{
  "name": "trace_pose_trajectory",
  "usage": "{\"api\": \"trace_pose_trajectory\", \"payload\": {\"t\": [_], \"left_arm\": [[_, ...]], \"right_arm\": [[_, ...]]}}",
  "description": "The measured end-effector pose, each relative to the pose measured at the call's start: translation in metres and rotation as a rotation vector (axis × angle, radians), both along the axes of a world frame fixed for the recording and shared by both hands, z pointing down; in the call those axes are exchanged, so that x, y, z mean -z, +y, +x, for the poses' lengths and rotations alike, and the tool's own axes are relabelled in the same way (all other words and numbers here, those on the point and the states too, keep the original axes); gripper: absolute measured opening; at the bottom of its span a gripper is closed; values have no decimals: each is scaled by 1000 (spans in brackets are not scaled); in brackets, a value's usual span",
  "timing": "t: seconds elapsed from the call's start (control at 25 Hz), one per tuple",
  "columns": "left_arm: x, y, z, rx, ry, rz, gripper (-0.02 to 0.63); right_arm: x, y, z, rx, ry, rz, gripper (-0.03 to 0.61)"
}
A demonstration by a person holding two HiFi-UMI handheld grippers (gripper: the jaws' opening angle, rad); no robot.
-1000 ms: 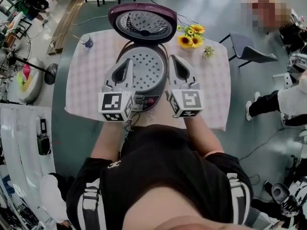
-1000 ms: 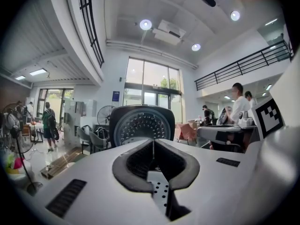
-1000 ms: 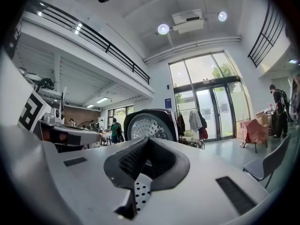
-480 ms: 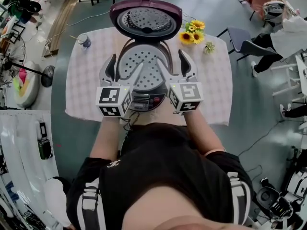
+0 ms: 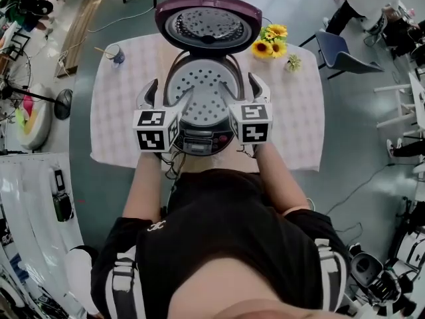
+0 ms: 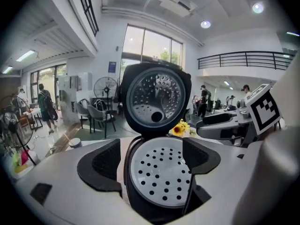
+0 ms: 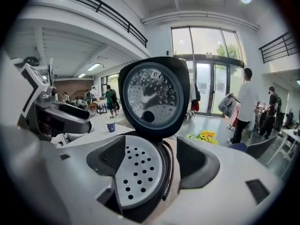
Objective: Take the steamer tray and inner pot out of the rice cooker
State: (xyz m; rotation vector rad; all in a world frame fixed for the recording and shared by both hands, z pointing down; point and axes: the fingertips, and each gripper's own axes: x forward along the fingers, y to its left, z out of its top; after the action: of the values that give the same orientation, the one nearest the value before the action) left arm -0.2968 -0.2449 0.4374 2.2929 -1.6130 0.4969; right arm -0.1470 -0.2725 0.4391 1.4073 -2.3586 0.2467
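Grippers (image 5: 169,93) (image 5: 241,89) opened; steamer tray (image 5: 204,85) sits in rice cooker (image 5: 199,140).

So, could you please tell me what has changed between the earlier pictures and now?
Both grippers opened their jaws and came down toward the rice cooker. The left gripper and right gripper now each have a side of its rim between their spread jaws, gripping nothing. Unchanged: the steamer tray sits in the cooker, the lid stands open, and the sunflowers and cup have not moved.
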Motion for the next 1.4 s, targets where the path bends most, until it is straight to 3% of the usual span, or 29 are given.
{"api": "trace_pose_trajectory", "payload": {"t": [0.52, 0.8, 1.0, 1.08, 1.2, 1.4], "left_arm": [[-82, -31, -25, -11, -59, -305, 390], [-115, -39, -29, -20, -98, -446, 382], [-122, -46, -27, -15, -100, -484, 313], [-124, -47, -31, -1, -127, -494, 257], [-125, -50, -38, 25, -185, -502, 156], [-126, -49, -37, 26, -214, -503, 149]], "right_arm": [[-75, -20, 4, -79, 131, -275, 319], [-104, -31, 8, -101, 193, -370, 316], [-118, -36, 20, -121, 218, -419, 299], [-121, -37, 25, -128, 238, -432, 226], [-123, -39, 27, -129, 246, -438, 172], [-120, -39, 28, -135, 244, -432, 147]]}}
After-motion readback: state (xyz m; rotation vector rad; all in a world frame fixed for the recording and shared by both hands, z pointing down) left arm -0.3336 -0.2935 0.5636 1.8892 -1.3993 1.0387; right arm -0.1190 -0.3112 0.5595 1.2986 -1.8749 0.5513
